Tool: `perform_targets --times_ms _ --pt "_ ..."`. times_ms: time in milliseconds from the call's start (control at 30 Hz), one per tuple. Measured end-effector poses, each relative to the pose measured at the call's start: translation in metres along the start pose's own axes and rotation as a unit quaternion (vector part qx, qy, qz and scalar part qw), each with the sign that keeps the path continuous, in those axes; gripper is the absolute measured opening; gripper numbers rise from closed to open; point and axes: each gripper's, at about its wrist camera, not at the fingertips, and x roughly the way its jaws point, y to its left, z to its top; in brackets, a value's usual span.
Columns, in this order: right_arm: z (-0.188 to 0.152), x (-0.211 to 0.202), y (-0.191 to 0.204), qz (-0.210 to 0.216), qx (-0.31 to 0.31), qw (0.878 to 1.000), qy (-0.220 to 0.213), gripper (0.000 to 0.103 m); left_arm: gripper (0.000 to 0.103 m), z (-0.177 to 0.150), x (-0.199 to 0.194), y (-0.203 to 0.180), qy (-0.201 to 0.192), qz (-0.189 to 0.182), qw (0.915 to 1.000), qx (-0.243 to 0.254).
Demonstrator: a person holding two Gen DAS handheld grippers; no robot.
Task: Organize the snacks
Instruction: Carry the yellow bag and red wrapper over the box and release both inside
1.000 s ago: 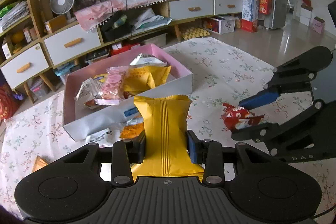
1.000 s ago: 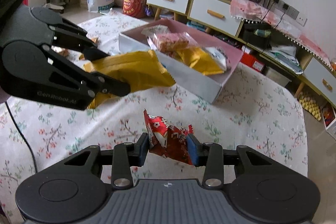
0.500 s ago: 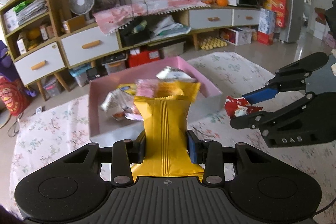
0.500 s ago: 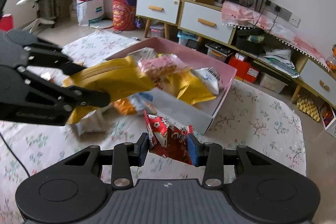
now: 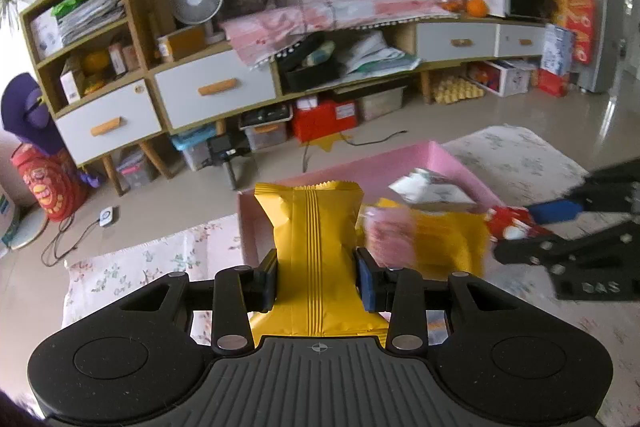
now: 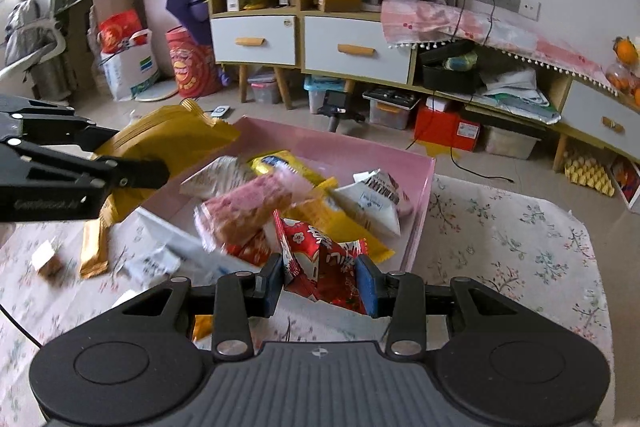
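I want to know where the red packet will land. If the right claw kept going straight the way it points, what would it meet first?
Probably the pile of snacks in the pink cardboard box: the right claw, shut on the red foil snack packet, points down at the pink wafer packet and yellow packets there. Depth is uncertain.

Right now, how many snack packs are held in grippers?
2. Yellow packet in the left gripper; red packet in the right gripper, both over the pink box.

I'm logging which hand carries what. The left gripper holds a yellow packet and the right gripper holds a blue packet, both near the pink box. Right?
Not quite: the right gripper is shut on a red packet, not blue, as the right wrist view shows. The left gripper does hold the yellow packet near the pink box.
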Motion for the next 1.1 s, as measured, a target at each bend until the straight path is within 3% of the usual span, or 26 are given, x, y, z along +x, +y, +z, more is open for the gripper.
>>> perform_targets --times_ms 333,567,700,800,1000,1067,1100 --pt "0.001 0.030 -0.006 0.004 0.025 0.999 0.022 0.015 0.036 0.006 0.058 0.018 0.019 0.026 0.9994 -0.016" --pt "-0.001 0.038 -0.004 -0.008 0.028 0.999 0.024 0.015 0.036 0.010 0.074 0.027 0.009 0.013 0.9994 -0.030" --pt "-0.001 0.042 -0.005 -0.021 0.037 0.999 0.018 0.015 0.036 0.013 0.082 0.031 0.001 -0.023 0.9988 -0.043" --pt "0.000 0.046 -0.005 -0.023 0.046 0.999 0.016 0.015 0.040 0.013 0.090 0.031 0.015 -0.048 0.9976 -0.046" --pt "0.000 0.047 -0.003 -0.027 0.045 0.999 0.013 0.023 0.047 0.008 0.086 0.033 0.010 -0.056 0.9963 -0.065" --pt "0.001 0.045 -0.002 -0.026 0.042 0.999 0.014 0.029 0.066 0.007 0.084 0.032 0.014 -0.053 0.9969 -0.057" --pt "0.001 0.044 -0.001 -0.027 0.042 0.999 0.012 0.036 0.068 0.006 0.082 0.031 0.013 -0.050 0.9973 -0.052"
